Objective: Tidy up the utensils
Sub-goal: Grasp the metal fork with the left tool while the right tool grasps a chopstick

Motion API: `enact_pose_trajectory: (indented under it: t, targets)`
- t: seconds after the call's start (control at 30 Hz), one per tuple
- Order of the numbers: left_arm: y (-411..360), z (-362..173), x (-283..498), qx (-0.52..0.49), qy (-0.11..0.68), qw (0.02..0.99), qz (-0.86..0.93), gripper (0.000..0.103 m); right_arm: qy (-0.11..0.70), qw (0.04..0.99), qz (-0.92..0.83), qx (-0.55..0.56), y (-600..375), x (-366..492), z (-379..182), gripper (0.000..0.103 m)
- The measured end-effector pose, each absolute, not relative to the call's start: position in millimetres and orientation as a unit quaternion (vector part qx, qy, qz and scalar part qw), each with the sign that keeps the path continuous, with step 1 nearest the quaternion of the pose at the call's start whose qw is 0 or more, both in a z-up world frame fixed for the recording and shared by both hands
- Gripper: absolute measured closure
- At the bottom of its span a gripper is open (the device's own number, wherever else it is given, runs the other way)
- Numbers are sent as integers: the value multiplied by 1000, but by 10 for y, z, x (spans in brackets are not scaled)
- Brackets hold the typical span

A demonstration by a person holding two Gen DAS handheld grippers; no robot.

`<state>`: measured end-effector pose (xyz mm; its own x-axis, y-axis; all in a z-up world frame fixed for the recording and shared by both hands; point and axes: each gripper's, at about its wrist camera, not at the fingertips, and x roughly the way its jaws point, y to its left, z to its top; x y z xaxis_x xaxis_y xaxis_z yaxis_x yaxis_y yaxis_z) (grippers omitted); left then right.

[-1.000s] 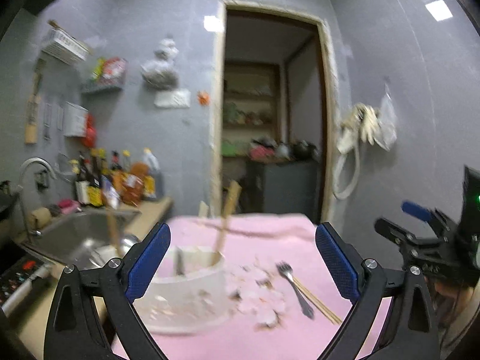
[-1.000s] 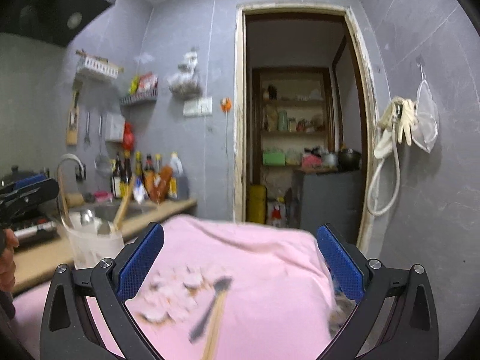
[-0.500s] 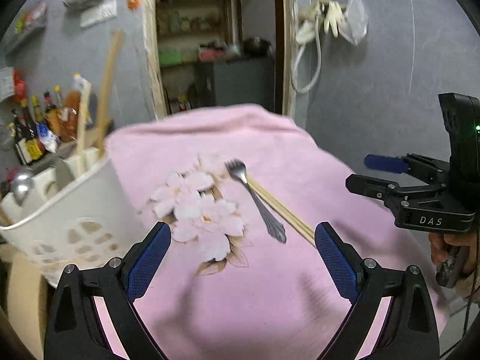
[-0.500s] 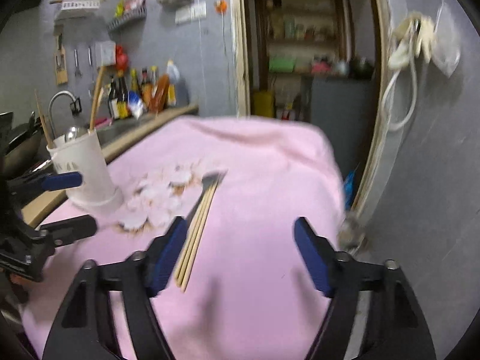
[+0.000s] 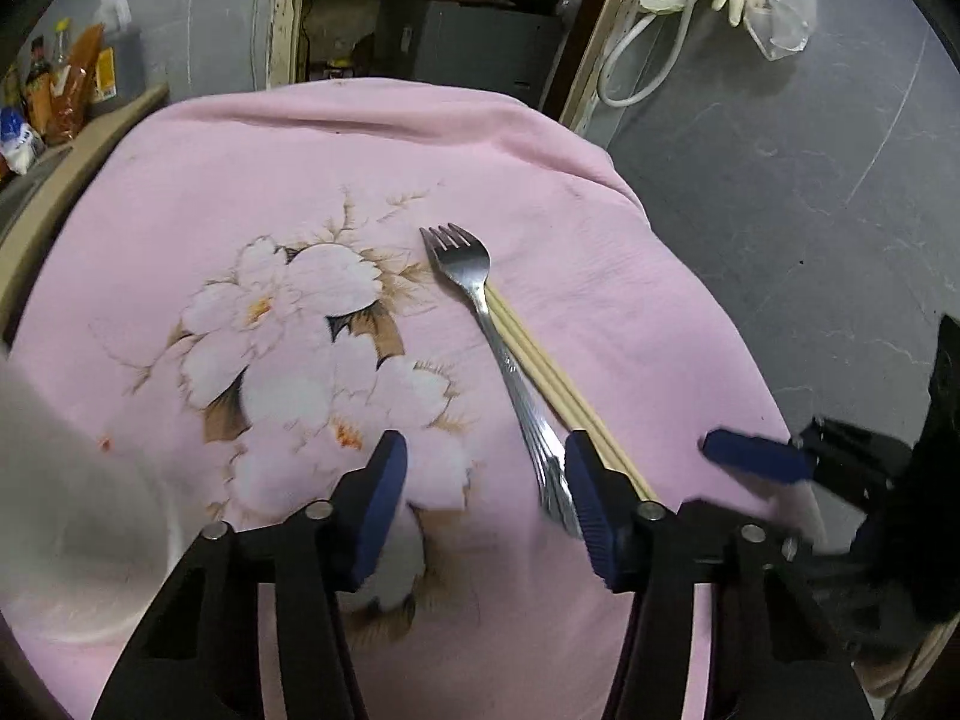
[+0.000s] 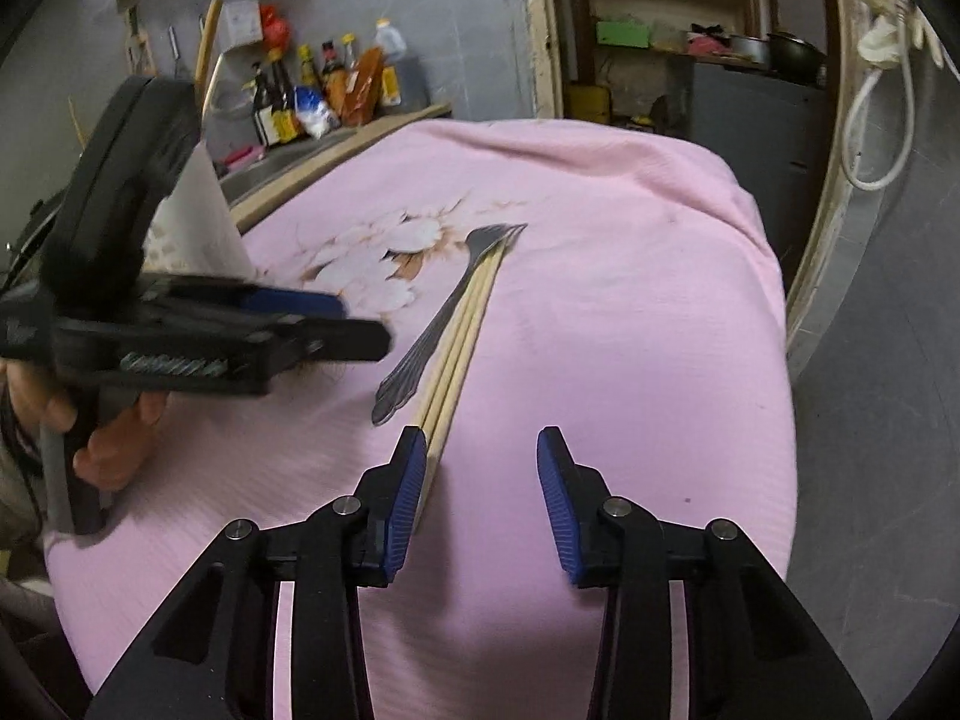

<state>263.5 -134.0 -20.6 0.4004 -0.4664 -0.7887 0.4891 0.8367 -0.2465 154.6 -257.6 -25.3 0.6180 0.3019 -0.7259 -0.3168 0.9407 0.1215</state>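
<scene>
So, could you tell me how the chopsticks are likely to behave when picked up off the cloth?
The chopsticks look thin and stiff, probably light. As loose round sticks beside the fork, they may roll apart or slip. Lying flat on the soft pink cloth, the fingers may snag fabric.

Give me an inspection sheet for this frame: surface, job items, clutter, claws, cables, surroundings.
Surface: pink cloth with flower print, covering the table.
Job's things: fork and chopsticks lying side by side, touching; white utensil holder at the cloth's left edge.
Clutter: nothing seen on the cloth.
Grippers: left claw open, its right finger at the fork handle end; right claw open, its left finger at the chopstick ends; neither holds anything.
Cables: white hose on the wall.
Surroundings: bottles on the counter, open doorway.
</scene>
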Motion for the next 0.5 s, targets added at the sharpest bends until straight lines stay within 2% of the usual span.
enact_pose_trajectory:
  t: [0.13,0.33,0.5]
  targets:
    - [-1398,-242,2742,12,475,833,-284,68,410,897,159,-38,-2491,1596,-291,73]
    - [-1422,-288,2881,0,480,831,-283,77,415,894,165,-38,-2445,1688,-295,73]
    - [-1442,-296,2952,-7,481,828,-290,78,419,892,162,-51,-2400,1711,-312,76]
